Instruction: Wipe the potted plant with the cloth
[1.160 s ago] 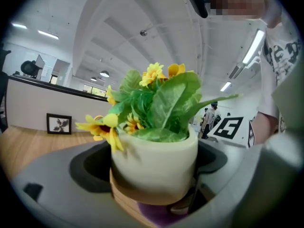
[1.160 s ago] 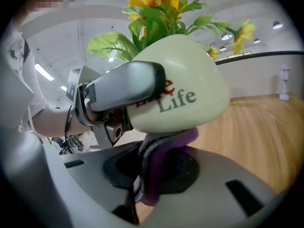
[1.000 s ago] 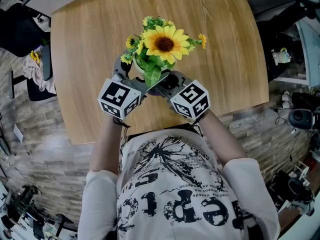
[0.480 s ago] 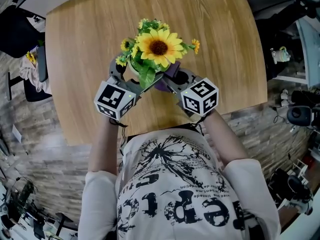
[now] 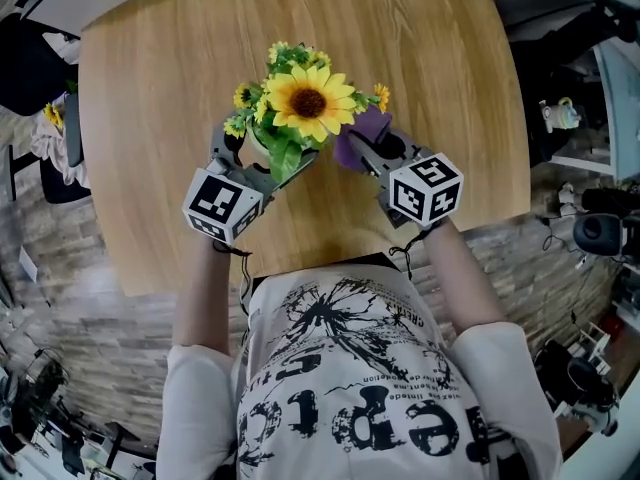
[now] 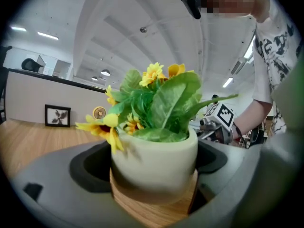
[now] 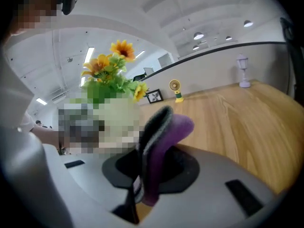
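Holding the potted plant (image 6: 154,148) by its pale pot, your left gripper (image 5: 255,158) has its jaws spread wide, pressed against both sides. Your right gripper (image 5: 378,151) pinches the purple cloth (image 7: 164,137), which stands folded upright. A sunflower and green leaves top the pot. In the head view the plant sits at nine o'clock of the cloth, just beside it.

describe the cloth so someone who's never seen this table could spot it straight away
On the wooden table, look just right of the potted plant with the big sunflower. There the right gripper pinches a folded cloth upright in its jaws. It is the only purple thing beside the plant, with a dark grey inner face.
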Action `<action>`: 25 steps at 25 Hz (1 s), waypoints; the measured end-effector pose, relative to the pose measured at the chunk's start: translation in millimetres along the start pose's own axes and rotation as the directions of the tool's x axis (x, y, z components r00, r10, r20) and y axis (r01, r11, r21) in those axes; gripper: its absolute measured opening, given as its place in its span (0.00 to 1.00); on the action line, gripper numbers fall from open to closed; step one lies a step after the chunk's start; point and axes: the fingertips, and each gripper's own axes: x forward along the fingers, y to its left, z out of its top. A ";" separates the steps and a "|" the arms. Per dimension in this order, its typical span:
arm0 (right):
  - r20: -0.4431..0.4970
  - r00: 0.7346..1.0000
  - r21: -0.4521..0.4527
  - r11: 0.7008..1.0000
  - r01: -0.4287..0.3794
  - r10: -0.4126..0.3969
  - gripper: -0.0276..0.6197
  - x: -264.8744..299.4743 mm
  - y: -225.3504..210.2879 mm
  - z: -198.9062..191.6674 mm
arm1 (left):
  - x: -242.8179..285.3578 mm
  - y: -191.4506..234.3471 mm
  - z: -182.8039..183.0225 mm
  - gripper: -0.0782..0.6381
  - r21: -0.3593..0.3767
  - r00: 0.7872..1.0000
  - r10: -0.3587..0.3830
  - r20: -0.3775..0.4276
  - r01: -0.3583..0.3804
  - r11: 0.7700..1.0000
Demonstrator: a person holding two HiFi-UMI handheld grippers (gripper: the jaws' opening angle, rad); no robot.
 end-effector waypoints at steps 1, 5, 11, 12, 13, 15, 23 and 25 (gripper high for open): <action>0.002 1.000 -0.001 1.000 0.016 -0.016 0.16 -5.4 -7.8 -1.2 | 2.2 -4.1 -4.2 0.84 0.007 1.000 0.001 -0.007 -0.001 1.000; 0.025 0.995 -0.113 0.988 0.102 -0.100 0.16 -19.2 -33.5 6.4 | 14.4 -15.6 -24.9 0.84 0.028 0.999 -0.005 -0.032 0.006 1.000; 0.053 0.973 -0.238 0.943 0.232 -0.226 0.16 -7.9 -60.5 12.8 | 28.7 -7.0 -69.1 0.84 0.044 0.994 -0.016 -0.109 0.020 0.999; 0.059 0.970 -0.235 0.941 0.242 -0.235 0.16 -9.8 -60.4 16.6 | 28.7 -7.0 -69.6 0.84 0.050 0.993 -0.018 -0.119 0.024 0.998; 0.063 0.968 -0.234 0.939 0.250 -0.242 0.16 -12.1 -60.1 19.7 | 28.7 -7.0 -70.1 0.84 0.054 0.992 -0.020 -0.127 0.027 0.998; 0.063 0.966 -0.239 0.936 0.259 -0.251 0.16 -15.4 -60.1 22.1 | 28.9 -6.7 -73.3 0.84 0.055 0.990 -0.025 -0.142 0.033 0.998; 0.077 0.963 -0.254 0.929 0.269 -0.258 0.16 -26.1 -62.9 32.1 | 31.6 -3.2 -90.0 0.84 0.060 0.979 -0.036 -0.199 0.049 0.997; 0.088 0.963 -0.245 0.931 0.269 -0.255 0.16 -30.1 -63.9 36.2 | 32.6 -2.1 -92.8 0.84 0.075 0.978 -0.021 -0.206 0.038 0.996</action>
